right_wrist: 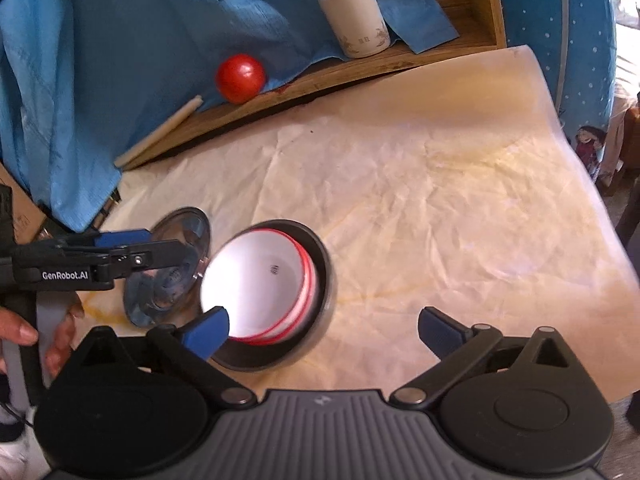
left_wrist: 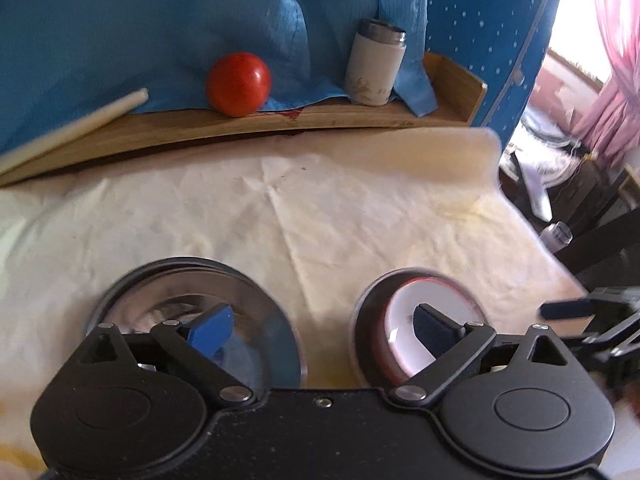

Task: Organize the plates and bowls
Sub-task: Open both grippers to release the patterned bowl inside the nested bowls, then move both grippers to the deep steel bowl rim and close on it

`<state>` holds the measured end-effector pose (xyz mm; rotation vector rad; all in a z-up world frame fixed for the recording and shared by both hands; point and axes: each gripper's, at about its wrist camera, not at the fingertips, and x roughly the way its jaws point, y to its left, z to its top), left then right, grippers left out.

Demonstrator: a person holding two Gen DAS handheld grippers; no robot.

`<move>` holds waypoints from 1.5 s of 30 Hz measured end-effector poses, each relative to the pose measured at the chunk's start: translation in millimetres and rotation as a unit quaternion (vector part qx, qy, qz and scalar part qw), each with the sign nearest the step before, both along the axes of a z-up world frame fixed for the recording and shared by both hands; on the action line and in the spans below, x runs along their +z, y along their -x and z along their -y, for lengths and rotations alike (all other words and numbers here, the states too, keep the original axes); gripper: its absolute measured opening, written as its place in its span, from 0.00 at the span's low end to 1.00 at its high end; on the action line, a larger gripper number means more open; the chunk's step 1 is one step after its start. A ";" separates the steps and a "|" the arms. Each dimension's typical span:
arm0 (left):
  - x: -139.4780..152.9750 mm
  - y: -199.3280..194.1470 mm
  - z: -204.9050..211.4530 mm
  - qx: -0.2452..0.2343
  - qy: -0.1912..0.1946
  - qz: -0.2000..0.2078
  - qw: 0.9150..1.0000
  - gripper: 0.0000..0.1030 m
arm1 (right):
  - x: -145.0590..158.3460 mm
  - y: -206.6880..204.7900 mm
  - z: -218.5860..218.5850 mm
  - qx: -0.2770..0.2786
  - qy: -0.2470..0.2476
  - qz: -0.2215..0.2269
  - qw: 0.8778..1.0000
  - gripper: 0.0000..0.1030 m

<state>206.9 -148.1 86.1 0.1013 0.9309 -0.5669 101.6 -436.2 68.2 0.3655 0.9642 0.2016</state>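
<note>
**Both grippers spread over creased paper**

Cream paper [right_wrist: 420, 184] covers the table. Steel plates [left_wrist: 192, 320] and nested bowls [right_wrist: 272, 288] sit side by side near its edge. Left gripper [left_wrist: 324, 328] and right gripper [right_wrist: 324, 332] gape, empty. Behind: wooden shelf [left_wrist: 280, 124], tomato [left_wrist: 239, 84], flask [left_wrist: 376, 64], blue cloth [left_wrist: 120, 28].

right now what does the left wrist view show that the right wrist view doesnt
Only the left wrist view: a small clear bottle off the table's right edge. Only the right wrist view: the hand holding the left hand-held gripper. Both: stacked metal plates, red-rimmed white bowls nested in a dark bowl, tomato, white flask.
</note>
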 end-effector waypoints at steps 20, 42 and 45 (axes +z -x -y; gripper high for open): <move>-16.5 -21.8 1.2 -0.028 -0.091 -0.020 0.995 0.99 | -12.9 -22.0 2.9 0.022 0.088 -0.059 0.994 1.00; -30.5 -33.6 28.4 -0.061 -0.117 -0.030 0.991 0.99 | -21.9 -37.4 -1.4 0.030 0.091 -0.079 0.992 1.00; -31.2 -35.5 32.4 -0.067 -0.122 -0.027 0.990 0.99 | -23.9 -40.3 -2.1 0.031 0.091 -0.083 0.992 1.00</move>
